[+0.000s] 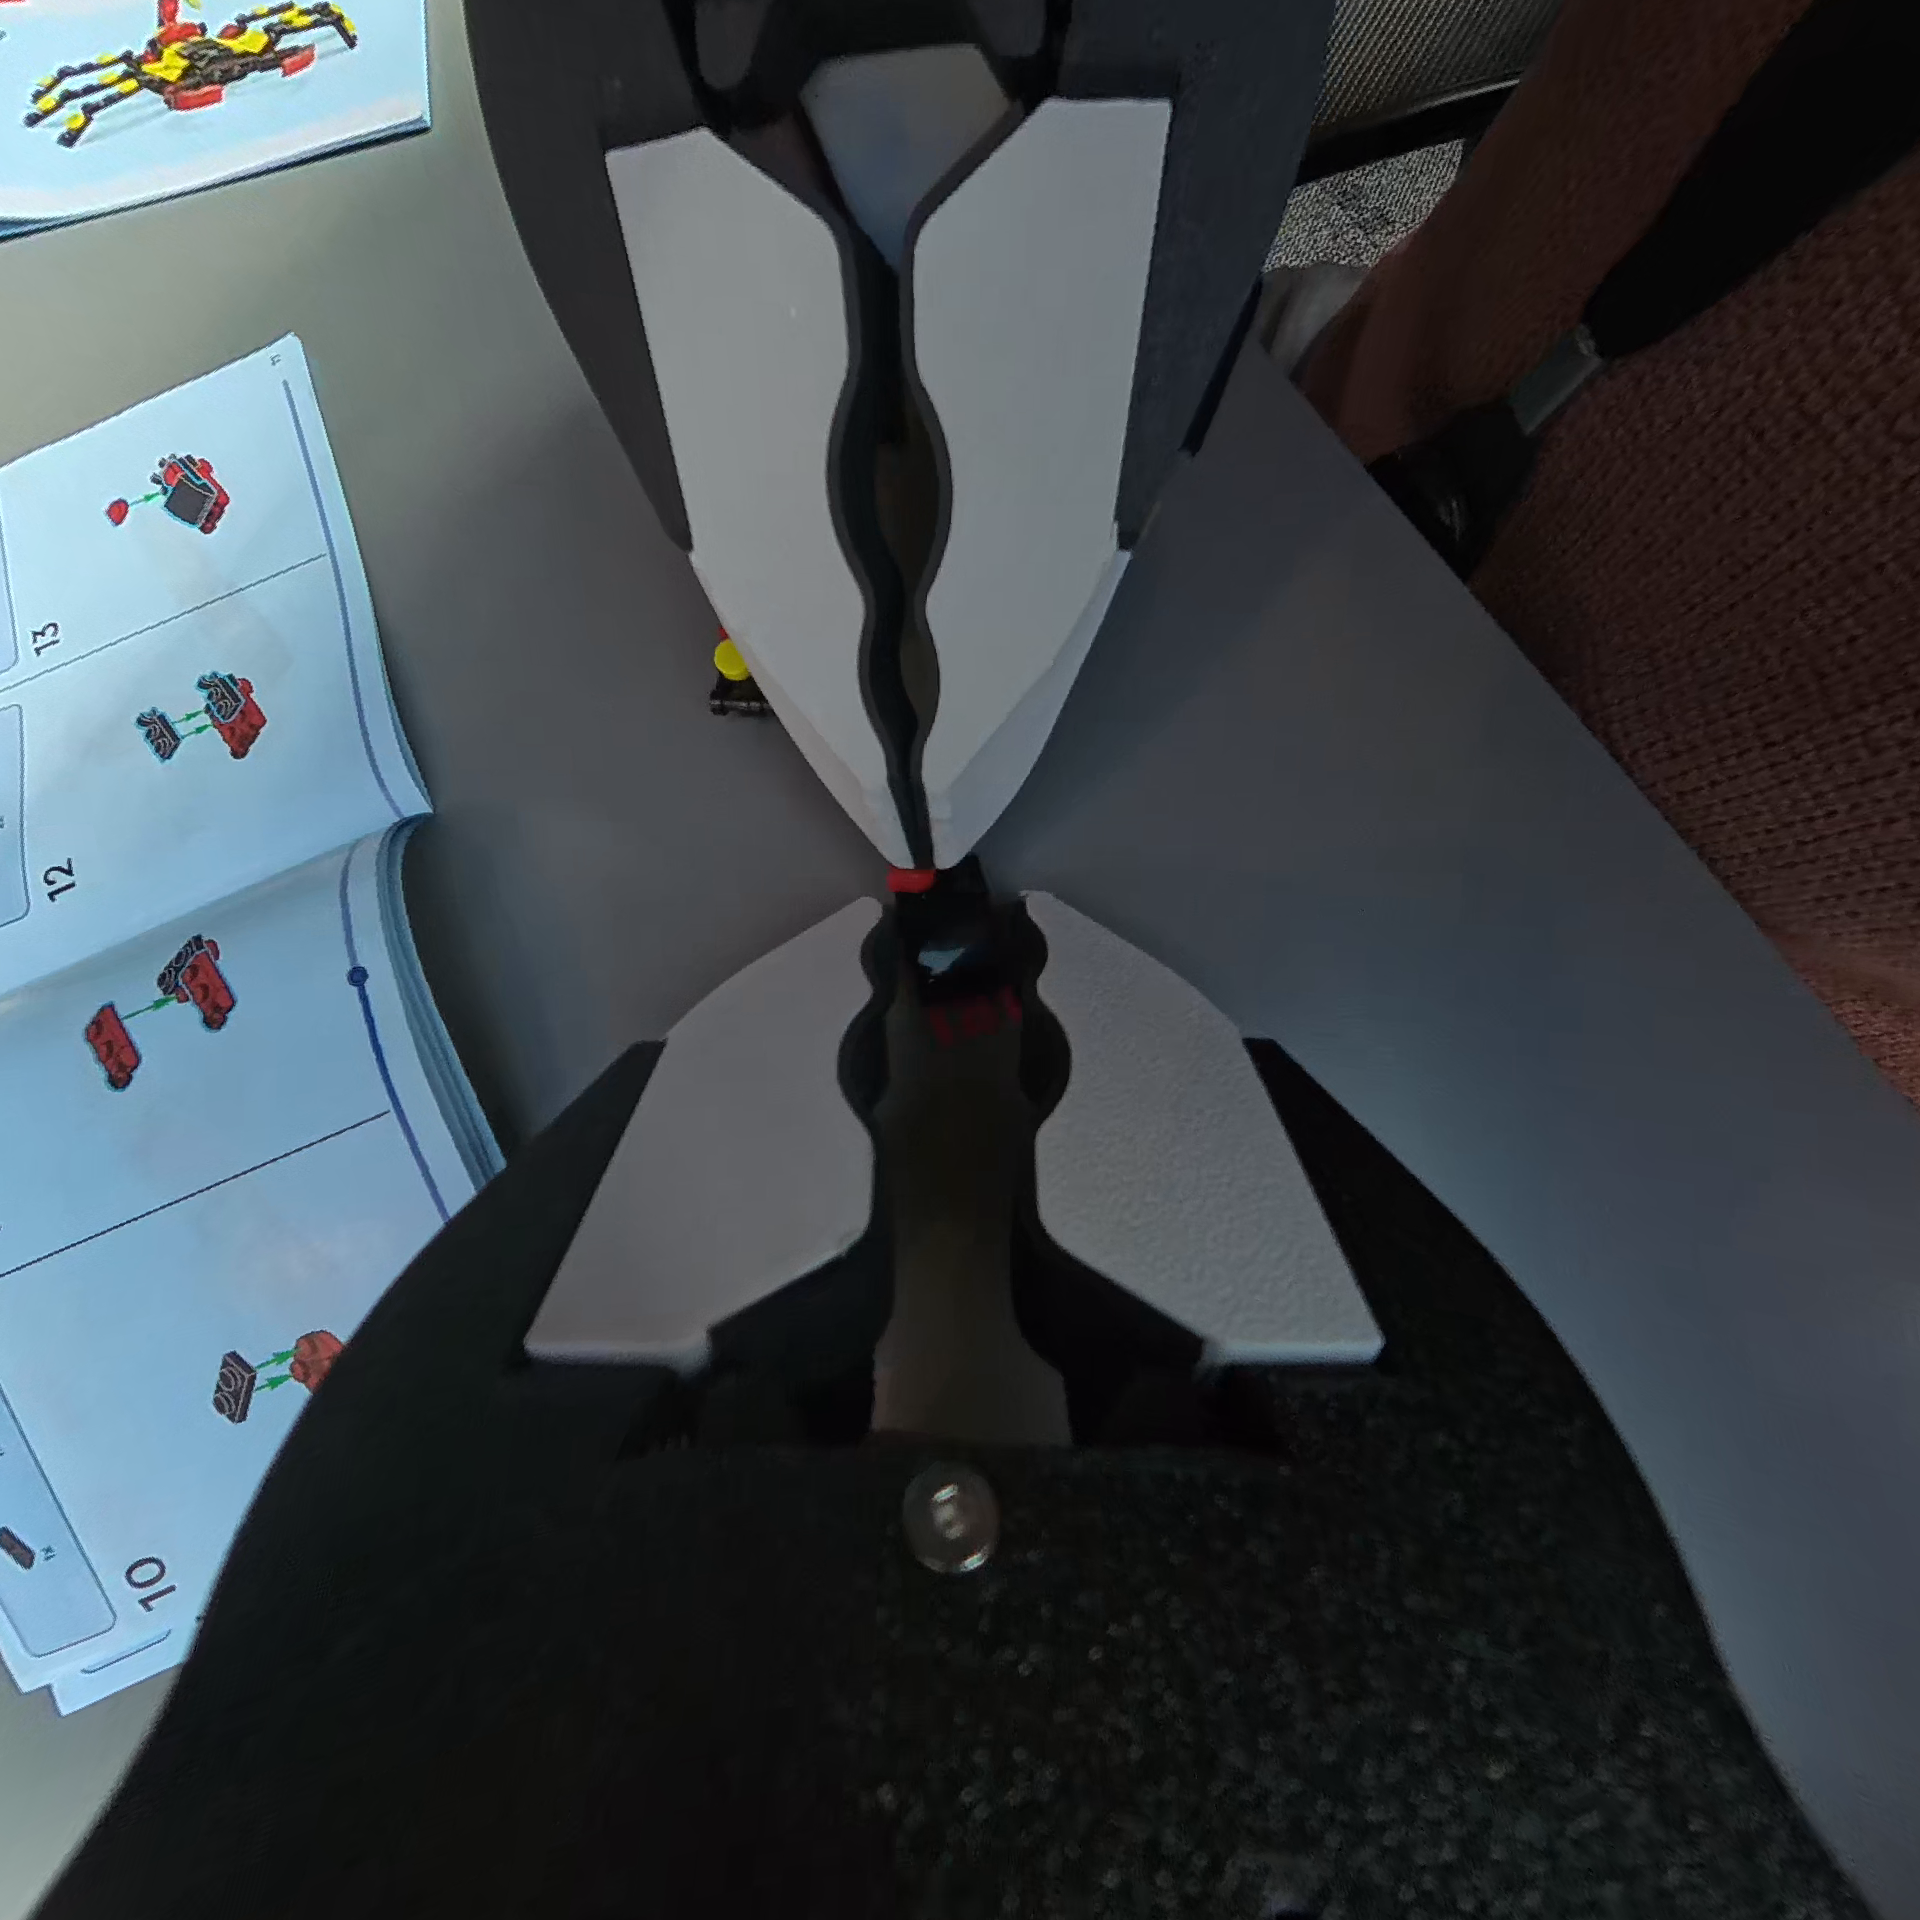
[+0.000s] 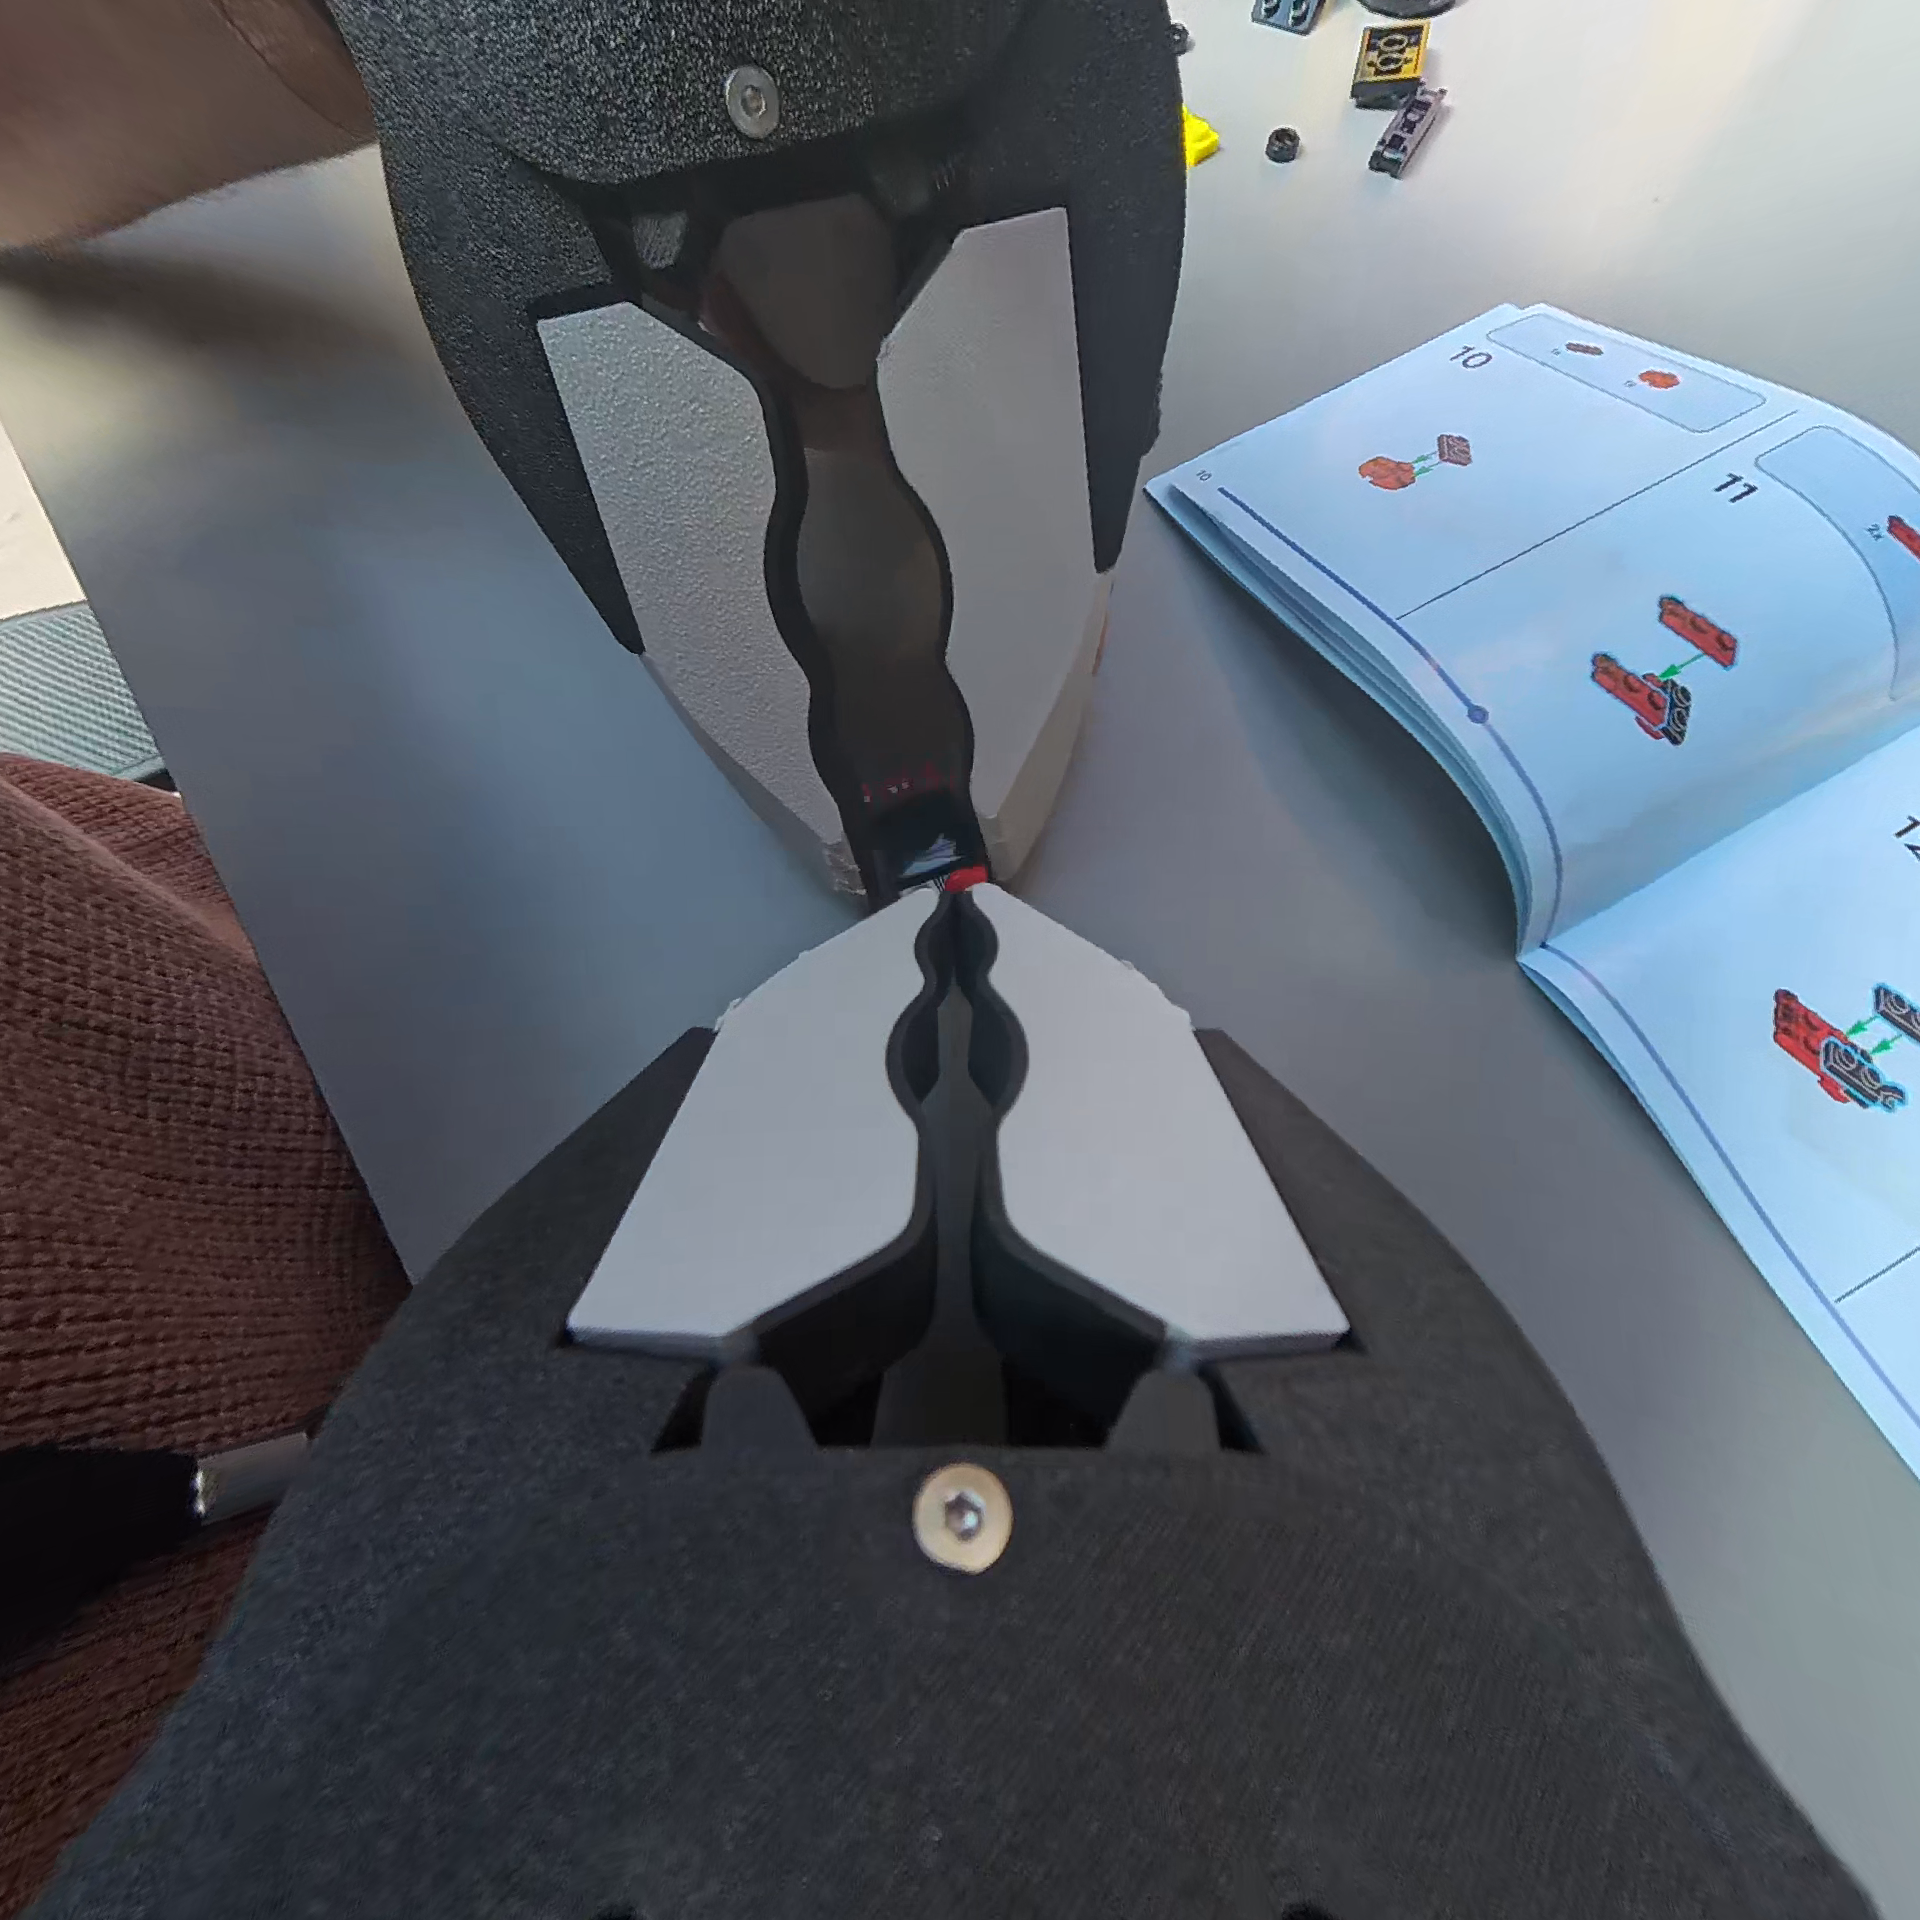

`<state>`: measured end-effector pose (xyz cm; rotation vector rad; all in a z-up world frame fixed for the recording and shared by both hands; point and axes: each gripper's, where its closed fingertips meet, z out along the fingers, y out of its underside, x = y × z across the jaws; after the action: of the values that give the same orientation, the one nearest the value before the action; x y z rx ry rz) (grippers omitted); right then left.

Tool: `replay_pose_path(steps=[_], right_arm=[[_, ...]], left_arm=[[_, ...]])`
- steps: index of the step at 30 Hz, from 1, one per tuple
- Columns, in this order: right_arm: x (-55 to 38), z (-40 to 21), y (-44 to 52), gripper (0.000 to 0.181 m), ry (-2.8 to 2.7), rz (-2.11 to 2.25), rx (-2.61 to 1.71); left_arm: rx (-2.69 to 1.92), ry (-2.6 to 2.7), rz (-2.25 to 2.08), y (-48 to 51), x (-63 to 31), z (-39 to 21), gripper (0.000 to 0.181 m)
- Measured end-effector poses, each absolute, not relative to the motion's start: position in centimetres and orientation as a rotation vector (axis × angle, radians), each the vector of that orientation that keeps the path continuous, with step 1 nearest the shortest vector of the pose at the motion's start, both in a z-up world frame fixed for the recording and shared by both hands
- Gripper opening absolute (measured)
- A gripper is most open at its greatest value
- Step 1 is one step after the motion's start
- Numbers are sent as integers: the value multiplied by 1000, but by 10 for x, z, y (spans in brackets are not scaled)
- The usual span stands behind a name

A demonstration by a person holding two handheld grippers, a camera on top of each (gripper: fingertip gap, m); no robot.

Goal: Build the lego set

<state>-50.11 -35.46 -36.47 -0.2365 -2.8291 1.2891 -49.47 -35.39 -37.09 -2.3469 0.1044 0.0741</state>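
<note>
My left gripper (image 1: 951, 930) is shut on a small black and red lego assembly (image 1: 948, 961) and holds it above the grey table (image 1: 1299, 831). My right gripper (image 1: 914, 854) comes in from the top of the left wrist view, tip to tip with the left. It is shut on a tiny red round piece (image 1: 907, 880) that touches the top of the assembly. In the right wrist view my right gripper (image 2: 951, 902) pinches the red piece (image 2: 966, 878) against the assembly (image 2: 920, 836), which sits in the left gripper (image 2: 925, 868).
An open blue instruction booklet (image 1: 208, 935) (image 2: 1662, 727) lies beside the grippers, and a leaflet (image 1: 208, 94) picturing the model lies farther off. Loose black and yellow pieces (image 2: 1392, 62) lie at the far side. Brown fabric (image 2: 135, 1091) lies past the table edge. Left and right tips are no more than a few centimetres apart.
</note>
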Motion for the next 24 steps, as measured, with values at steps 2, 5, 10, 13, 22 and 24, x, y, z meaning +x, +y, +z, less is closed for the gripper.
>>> replay_pose_path(steps=[2,5,10,13,22,24], right_arm=[[-500,-365,-355,0,-2845,1295,-240],[-500,-362,-356,0,-2853,1319,-246],[-501,-357,-356,0,-2843,1344,-248],[-506,-356,-356,0,-2829,1323,-244],[-520,-356,-349,0,-2809,1247,-251],[-528,-353,-343,0,-2793,1247,-294]], left_arm=[[-2343,100,63,-354,-495,-371,20],[-2339,99,69,-354,-495,-370,20],[-2331,88,57,-355,-496,-370,20],[-2311,56,72,-357,-499,-366,22],[-2335,6,131,-366,-501,-367,25],[-2331,-45,193,-368,-506,-361,24]])
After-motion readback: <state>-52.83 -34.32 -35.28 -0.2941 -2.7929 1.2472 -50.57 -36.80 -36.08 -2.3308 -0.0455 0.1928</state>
